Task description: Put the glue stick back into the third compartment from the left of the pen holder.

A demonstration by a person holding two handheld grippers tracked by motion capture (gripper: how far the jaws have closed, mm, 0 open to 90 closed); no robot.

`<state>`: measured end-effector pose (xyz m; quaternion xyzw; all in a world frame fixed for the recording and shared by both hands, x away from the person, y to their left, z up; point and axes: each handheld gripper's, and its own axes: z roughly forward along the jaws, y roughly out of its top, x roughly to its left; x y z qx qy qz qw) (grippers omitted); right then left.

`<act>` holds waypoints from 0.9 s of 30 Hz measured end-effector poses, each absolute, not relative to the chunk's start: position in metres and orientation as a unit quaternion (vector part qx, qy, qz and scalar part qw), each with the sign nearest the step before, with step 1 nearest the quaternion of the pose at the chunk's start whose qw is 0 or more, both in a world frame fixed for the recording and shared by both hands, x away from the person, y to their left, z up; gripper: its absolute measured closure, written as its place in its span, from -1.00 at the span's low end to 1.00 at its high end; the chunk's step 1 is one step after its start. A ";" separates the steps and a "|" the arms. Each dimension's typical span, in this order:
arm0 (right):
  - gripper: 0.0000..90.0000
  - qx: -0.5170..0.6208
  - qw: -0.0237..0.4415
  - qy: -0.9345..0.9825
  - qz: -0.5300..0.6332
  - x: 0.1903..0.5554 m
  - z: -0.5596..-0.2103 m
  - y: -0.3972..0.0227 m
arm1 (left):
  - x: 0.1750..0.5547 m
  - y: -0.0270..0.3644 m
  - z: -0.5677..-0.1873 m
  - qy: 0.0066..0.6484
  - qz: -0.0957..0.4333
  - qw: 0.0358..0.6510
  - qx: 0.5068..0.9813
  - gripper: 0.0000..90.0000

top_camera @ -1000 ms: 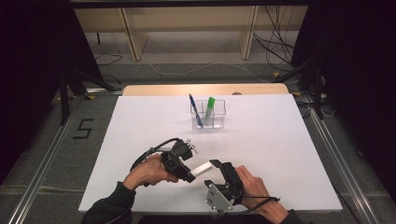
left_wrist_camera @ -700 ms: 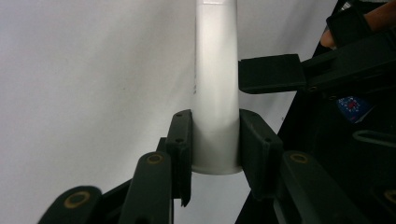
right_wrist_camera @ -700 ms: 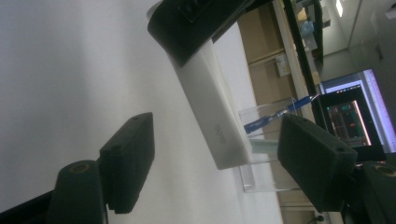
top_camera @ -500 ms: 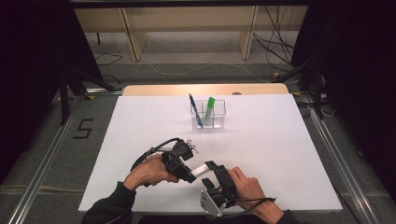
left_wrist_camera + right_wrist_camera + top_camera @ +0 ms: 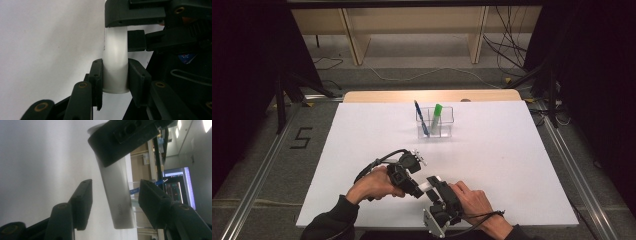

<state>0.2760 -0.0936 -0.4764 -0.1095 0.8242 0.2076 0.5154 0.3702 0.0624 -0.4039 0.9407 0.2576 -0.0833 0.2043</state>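
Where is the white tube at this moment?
In the high view, the white tube is near the table's front edge, clamped by the left gripper, its other end between the open jaws of the right gripper.

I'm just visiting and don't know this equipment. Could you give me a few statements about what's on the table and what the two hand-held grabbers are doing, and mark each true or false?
1. The left gripper is shut on the white tube. True.
2. The right gripper is clamped tight on the tube. False: its jaws stand open on either side of the tube, with gaps.
3. A clear holder stands on the white table, farther from the person. True.
4. The holder is empty. False: it holds a blue pen and a green marker.
5. The two grippers meet near the table's near edge. True.
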 end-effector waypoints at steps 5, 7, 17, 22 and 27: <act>0.15 -0.117 0.519 0.821 0.205 0.275 -0.478 -0.093 | 0.370 0.062 -0.404 0.258 -0.085 0.203 0.941 0.47; 0.18 -0.125 0.522 0.819 0.205 0.275 -0.478 -0.093 | 0.370 0.061 -0.404 0.255 -0.085 0.200 0.942 0.48; 0.32 -0.127 0.523 0.818 0.202 0.273 -0.481 -0.092 | 0.369 0.059 -0.407 0.253 -0.090 0.196 0.943 0.47; 0.41 -0.148 0.529 0.811 0.201 0.273 -0.481 -0.092 | 0.369 0.059 -0.406 0.253 -0.091 0.194 0.943 0.48; 0.48 -0.147 0.528 0.813 0.198 0.271 -0.482 -0.092 | 0.370 0.060 -0.406 0.254 -0.092 0.193 0.943 0.47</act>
